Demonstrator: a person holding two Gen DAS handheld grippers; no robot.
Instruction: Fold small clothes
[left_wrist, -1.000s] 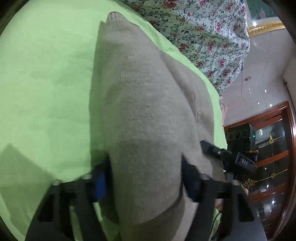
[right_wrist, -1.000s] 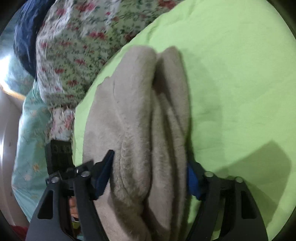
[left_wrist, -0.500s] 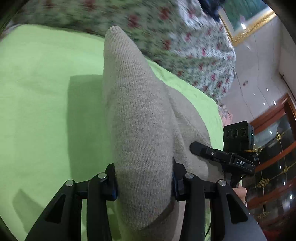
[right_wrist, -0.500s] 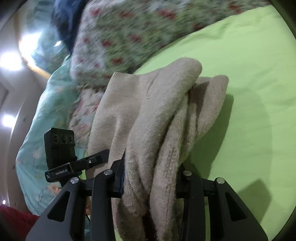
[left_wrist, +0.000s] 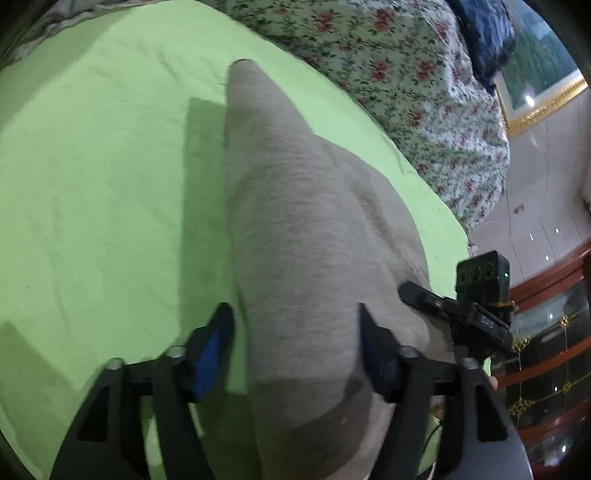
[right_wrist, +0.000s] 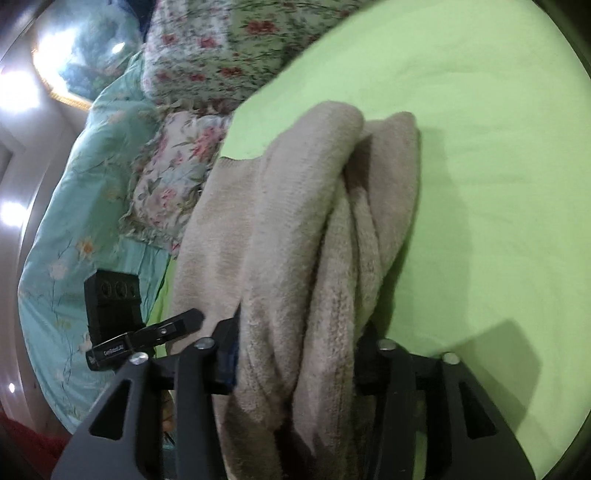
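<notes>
Letting go of the beige knit on the green sheet, looks like.
Left gripper jaws just spread clear; right gripper eased too but hugs cloth — fold's laid.

Each camera sits on its own gripper, looking forward and steeply down along the two fingers, very close to the beige garment on the green sheet. Both views share garment, sheet and floral bedding. The left view catches the right gripper's camera; the right view catches the left's.
</notes>
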